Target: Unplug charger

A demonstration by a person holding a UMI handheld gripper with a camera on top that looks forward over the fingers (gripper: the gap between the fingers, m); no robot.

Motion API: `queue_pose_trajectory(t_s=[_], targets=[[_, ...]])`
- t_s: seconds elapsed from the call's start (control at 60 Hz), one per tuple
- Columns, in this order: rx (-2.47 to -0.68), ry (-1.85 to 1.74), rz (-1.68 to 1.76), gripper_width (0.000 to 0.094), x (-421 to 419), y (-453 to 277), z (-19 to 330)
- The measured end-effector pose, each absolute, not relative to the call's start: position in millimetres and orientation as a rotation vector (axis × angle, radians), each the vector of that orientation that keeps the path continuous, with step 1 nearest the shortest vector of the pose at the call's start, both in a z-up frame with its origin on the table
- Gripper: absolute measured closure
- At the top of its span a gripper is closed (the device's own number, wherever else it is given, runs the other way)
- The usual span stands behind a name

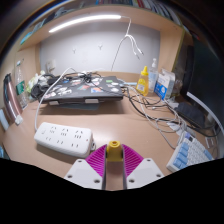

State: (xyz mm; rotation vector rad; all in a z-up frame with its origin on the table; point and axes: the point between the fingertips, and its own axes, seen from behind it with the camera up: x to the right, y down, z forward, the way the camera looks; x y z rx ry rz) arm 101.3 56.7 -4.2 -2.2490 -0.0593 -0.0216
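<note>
While the gripper [114, 168] hangs above the desk [60, 160] with its pink-padded fingers [93, 166] apart, a small yellow piece [114, 152] sits in the gap at their forward end; whether it belongs to the tool or is an object held there cannot be determined. Nothing else is gripped.

The white power strip [63, 137] lies just ahead of the left finger, angled across the desk. No plug or charger body can be made out on its sockets. Beyond it a laptop [85, 92] rests amid loose white cables [150, 112]; a yellow bottle [143, 80] stands farther right, near a monitor edge [197, 108] and a keyboard [189, 152].

Risks, as judged: the charger is not positively identified, so the wrong lead could be pulled. The strip appears unsecured and would likely lift or slide if a plug is drawn at an angle. Trailing cables could snag the fingers or drag the bottle over.

Hidden or unclear: the strip's far end, cable routing behind the laptop, and items at the desk's left side.
</note>
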Motion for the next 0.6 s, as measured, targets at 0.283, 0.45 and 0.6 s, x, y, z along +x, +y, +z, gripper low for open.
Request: queue_pose_trajectory(t_s=[0.283,0.45,0.6], targets=[[-2.279,-0.109,-0.012,0.0354,92.1,75.3,-11.9],[-2.231,-0.134,-0.045,0.0033,99.6,65.5,2.7],[-2.127,-0.152,0.0,0.0051,98.3,38.4,44.8]])
